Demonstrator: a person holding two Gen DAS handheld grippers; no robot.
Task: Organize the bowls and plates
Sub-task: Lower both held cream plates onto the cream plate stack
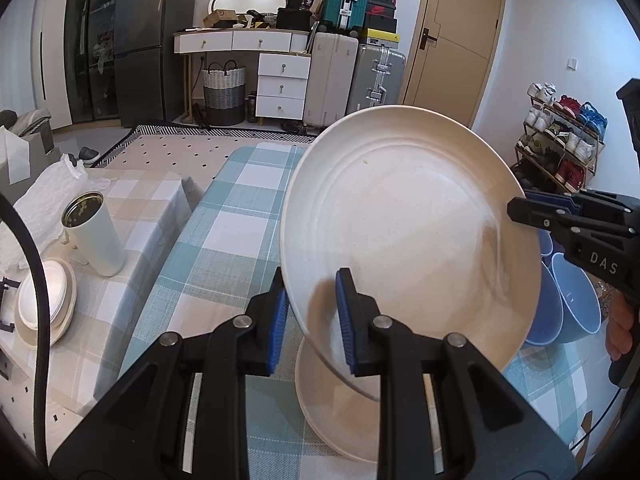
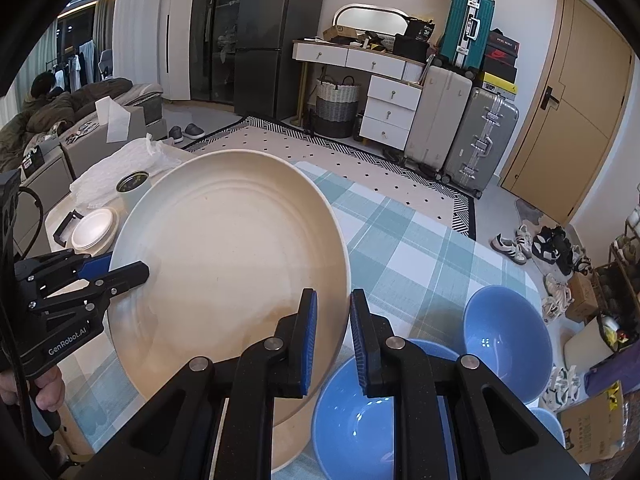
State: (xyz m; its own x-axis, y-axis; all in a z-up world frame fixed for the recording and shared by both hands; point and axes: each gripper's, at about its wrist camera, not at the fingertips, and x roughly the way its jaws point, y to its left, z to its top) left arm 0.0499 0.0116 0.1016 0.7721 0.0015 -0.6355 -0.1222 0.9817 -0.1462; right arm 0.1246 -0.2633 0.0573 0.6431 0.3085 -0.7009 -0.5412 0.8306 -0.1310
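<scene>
The cream plate (image 1: 408, 236) sat tilted at frame centre above a second plate (image 1: 340, 412) on the checked table (image 1: 224, 248). The left tongs (image 1: 312, 316) clamped its lower rim; the right tongs (image 2: 333, 340) pinched the opposite edge, blue bowls (image 2: 506, 336) close beside

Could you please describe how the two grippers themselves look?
Both are matte black plastic with silver pivot bolts and blue ribbed pads. The left gripper reads "GenRobot.AI" in the right wrist view; the right gripper shows "DAS". A black cable trails past the left.
</scene>
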